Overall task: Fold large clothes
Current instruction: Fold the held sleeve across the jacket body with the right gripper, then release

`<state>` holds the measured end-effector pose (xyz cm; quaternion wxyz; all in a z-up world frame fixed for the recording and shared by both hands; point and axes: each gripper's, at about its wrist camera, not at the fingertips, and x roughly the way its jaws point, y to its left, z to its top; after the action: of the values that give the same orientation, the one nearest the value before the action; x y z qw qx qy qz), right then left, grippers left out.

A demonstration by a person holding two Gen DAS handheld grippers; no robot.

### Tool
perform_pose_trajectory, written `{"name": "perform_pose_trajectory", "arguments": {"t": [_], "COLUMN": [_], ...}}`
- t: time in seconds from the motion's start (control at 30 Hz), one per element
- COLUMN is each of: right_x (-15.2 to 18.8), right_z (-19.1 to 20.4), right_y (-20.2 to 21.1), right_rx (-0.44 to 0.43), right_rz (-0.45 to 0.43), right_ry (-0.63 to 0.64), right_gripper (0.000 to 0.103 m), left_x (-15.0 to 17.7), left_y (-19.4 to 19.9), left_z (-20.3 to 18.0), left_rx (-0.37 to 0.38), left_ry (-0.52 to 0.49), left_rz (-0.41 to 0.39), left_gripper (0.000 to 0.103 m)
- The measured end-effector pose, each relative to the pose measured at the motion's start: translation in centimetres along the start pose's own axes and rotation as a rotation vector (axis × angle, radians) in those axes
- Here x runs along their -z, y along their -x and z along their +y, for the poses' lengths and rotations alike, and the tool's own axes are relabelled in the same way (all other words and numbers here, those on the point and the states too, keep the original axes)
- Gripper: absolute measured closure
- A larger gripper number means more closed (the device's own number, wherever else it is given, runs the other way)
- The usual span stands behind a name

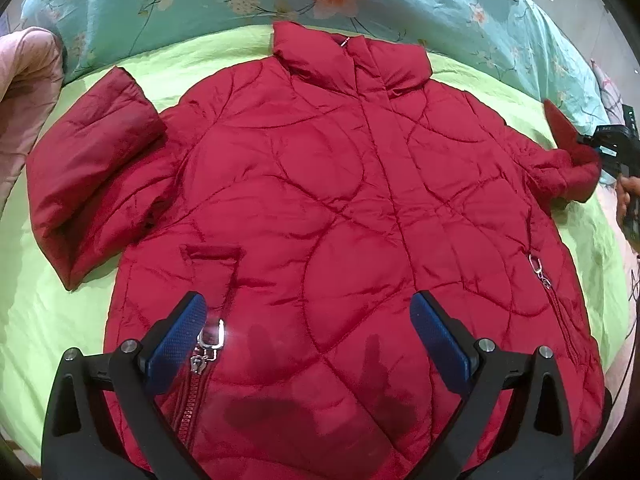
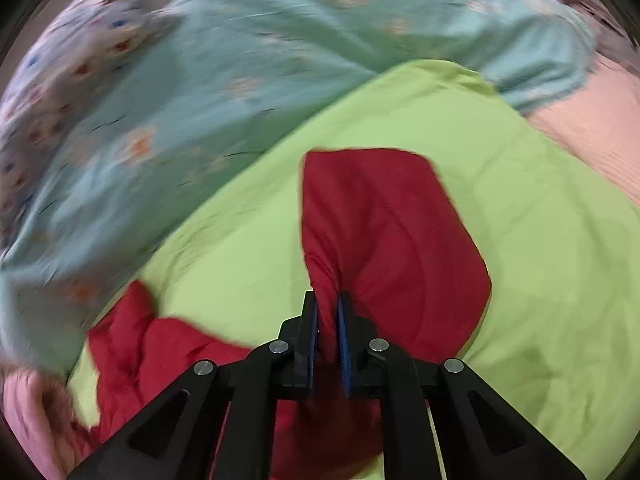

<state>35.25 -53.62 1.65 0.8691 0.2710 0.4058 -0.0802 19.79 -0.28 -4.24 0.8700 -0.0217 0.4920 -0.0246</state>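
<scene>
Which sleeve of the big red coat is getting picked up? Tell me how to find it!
Find the green sheet on the bed, with the red puffer coat spread flat on it, collar far away. The right sleeve is bunched and pinched in the right gripper, jaws shut. The left sleeve just lies folded back, untouched.

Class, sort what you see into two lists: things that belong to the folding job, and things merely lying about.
Belongs to the job:
red jacket
its sleeve, clamped by the right gripper
left gripper, jaws apart

Lying about:
green sheet
floral quilt
pink blanket
</scene>
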Motion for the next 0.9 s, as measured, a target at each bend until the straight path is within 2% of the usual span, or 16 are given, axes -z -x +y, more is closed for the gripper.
{"name": "perform_pose_trajectory", "arguments": {"t": [0.2,0.4,0.53,0.63,0.73,0.9], "right_x": [4.2,8.7,12.5,15.9,19.0,23.8], "right_z": [7.5,15.2,21.1,24.6,26.1,27.1], "right_y": [1.0,0.8,1.1,1.2,0.5,-1.7], "right_rx": [-0.161,-0.31,-0.456,-0.526,-0.544,-0.49], "right_rz": [0.046,0.099,0.146,0.191,0.252,0.361], "right_ry": [0.179,0.293,0.373,0.465,0.535,0.623], "right_gripper": [0.096,0.096,0.096,0.096,0.096,0.096], "left_x": [0.2,0.6,0.8,0.8,0.8,-0.3], "left_y": [-0.3,-0.7,-0.7,-0.6,-0.5,-1.4], "left_z": [1.0,2.5,3.7,5.1,6.9,8.7], "left_rx": [0.027,0.067,0.102,0.122,0.15,0.214], "left_ry": [0.034,0.084,0.122,0.162,0.214,0.276], "left_rz": [0.008,0.017,0.019,0.012,0.002,-0.004], "left_gripper": [0.001,0.001,0.001,0.001,0.001,0.001]}}
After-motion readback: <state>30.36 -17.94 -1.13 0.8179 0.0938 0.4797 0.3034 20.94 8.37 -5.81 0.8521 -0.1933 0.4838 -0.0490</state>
